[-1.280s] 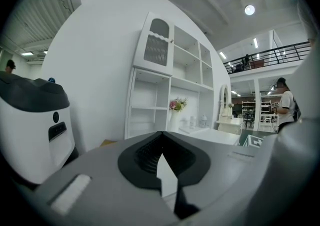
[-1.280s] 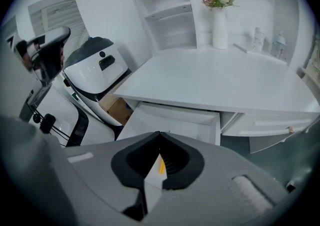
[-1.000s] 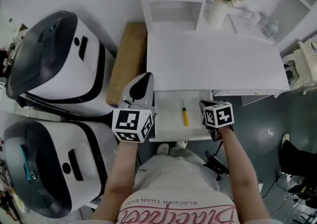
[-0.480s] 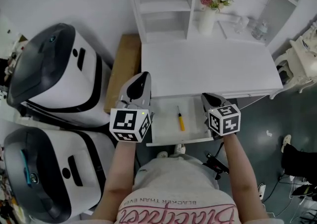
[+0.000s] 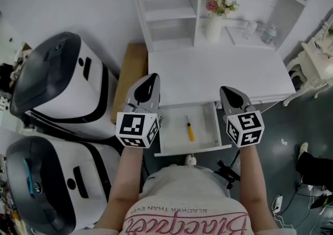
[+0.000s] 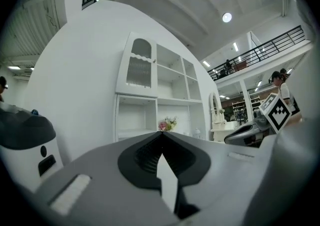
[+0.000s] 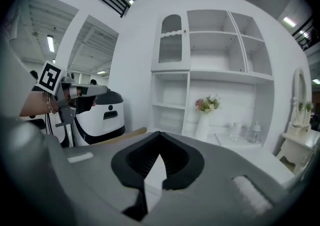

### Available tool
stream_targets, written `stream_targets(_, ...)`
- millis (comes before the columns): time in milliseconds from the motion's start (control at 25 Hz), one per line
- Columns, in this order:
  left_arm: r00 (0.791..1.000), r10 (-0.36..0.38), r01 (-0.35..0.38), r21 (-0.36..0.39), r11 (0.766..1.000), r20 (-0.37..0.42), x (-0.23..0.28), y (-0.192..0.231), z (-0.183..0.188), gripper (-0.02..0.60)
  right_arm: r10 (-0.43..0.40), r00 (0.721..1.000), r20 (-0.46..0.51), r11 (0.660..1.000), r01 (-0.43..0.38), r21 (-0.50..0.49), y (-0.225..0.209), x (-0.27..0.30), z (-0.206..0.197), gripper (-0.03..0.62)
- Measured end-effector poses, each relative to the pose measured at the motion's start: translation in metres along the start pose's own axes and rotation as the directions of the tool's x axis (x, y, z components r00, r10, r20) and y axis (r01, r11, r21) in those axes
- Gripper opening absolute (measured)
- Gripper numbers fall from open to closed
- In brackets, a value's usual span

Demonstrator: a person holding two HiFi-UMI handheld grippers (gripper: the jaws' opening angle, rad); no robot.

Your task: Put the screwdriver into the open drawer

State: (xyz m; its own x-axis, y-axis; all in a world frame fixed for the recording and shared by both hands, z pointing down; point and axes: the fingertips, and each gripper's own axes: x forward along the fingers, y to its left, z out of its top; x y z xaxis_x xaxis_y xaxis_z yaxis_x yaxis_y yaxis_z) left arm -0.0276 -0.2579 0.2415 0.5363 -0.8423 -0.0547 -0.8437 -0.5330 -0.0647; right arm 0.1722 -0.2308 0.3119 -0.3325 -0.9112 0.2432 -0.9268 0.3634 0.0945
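A yellow-handled screwdriver (image 5: pixel 190 128) lies inside the open white drawer (image 5: pixel 208 148), lengthwise near its middle. My left gripper (image 5: pixel 152 79) is held above the drawer's left side, its jaws shut and empty. My right gripper (image 5: pixel 227 91) hovers above the drawer's right side, also shut with nothing in it. In the left gripper view the left gripper (image 6: pixel 161 134) has its jaws meeting at the tips, pointing level at the shelf unit. In the right gripper view the right gripper (image 7: pixel 159 134) is shut the same way. Neither gripper touches the screwdriver.
The white desk (image 5: pixel 218 73) carries a shelf unit (image 5: pixel 166 15), a vase of flowers (image 5: pixel 214 23) and small bottles (image 5: pixel 269 34). Two large white and black machines (image 5: pixel 57 78) stand left, with a brown board (image 5: pixel 130 75) beside the desk. The person's legs are below the drawer.
Both grippers have risen, the right one more, and it has tilted up from the drawer toward level. The screwdriver stays lying in the drawer.
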Motion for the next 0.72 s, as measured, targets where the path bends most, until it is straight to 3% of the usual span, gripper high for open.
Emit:
stream_targets(160,1.0,0.005,-0.005,0.008,1.0,0.021,0.001,0.002,0.008,0.015,-0.042,0.997,0.07,0.999,0.044,-0.028,-0.004,-0.012,0.024,0.002)
stream_targets(520,0.997,0.026,-0.028,0.015,1.0,0.078,-0.007,0.009,0.029,0.015,-0.107,0.968,0.227,0.994,0.105,0.02,-0.009,-0.044,0.071,0.002)
stream_targets(720,0.994,0.028,-0.032,0.036,0.999,0.109,-0.009,0.012,0.043,0.015,-0.118,0.958,0.262,0.992,0.125,-0.011,-0.009,-0.05,0.092,0.002)
